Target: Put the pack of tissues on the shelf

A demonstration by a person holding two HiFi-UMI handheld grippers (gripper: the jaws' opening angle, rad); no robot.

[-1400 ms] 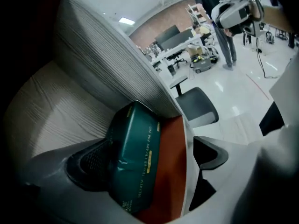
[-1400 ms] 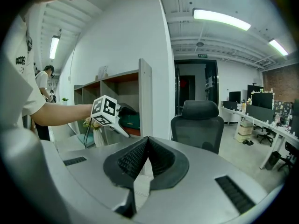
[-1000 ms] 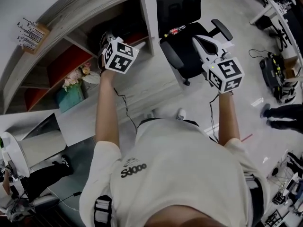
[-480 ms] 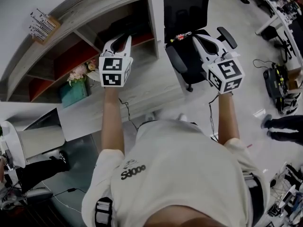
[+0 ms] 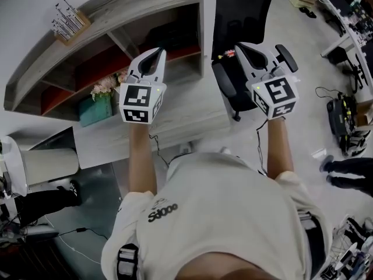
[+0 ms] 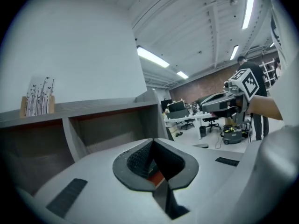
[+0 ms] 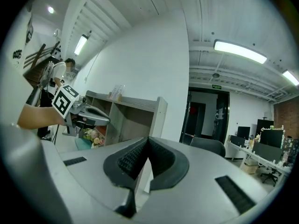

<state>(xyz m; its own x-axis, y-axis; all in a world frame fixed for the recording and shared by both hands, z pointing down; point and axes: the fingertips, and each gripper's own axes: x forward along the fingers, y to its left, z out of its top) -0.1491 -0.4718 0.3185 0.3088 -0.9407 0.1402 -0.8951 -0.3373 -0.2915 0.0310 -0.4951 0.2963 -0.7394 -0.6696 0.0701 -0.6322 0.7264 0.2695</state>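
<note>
Two grippers hang about level in front of you, and neither carries anything. Your left gripper (image 5: 157, 52) sits just outside the grey shelf (image 5: 111, 9). Its jaws have just been closing with nothing between them, and the pads now meet at the tips. Your right gripper (image 5: 242, 46) points toward the black office chair (image 5: 233, 16), its jaws likewise pressed together on nothing.

No view shows the pack of tissues plainly. A dark shape (image 5: 169, 38) in the shelf's right-hand bay may be it, but that bay is too shadowed to say.

If the pack is in there, the job looks close to done, and the main risk is your left hand. Its closed jaws are near the bay's front edge and the white end panel (image 5: 208, 22). A careless swing could clip the panel, or dip back into the bay and push the pack off the ledge.

The flowers (image 5: 105, 86) and the teal box (image 5: 96, 109) stand near that hand on its outer side, so a wide sweep that way could knock them over.

If the dark shape is not the pack, both sets of jaws must part before any fresh grab, or they will only shove it.
</note>
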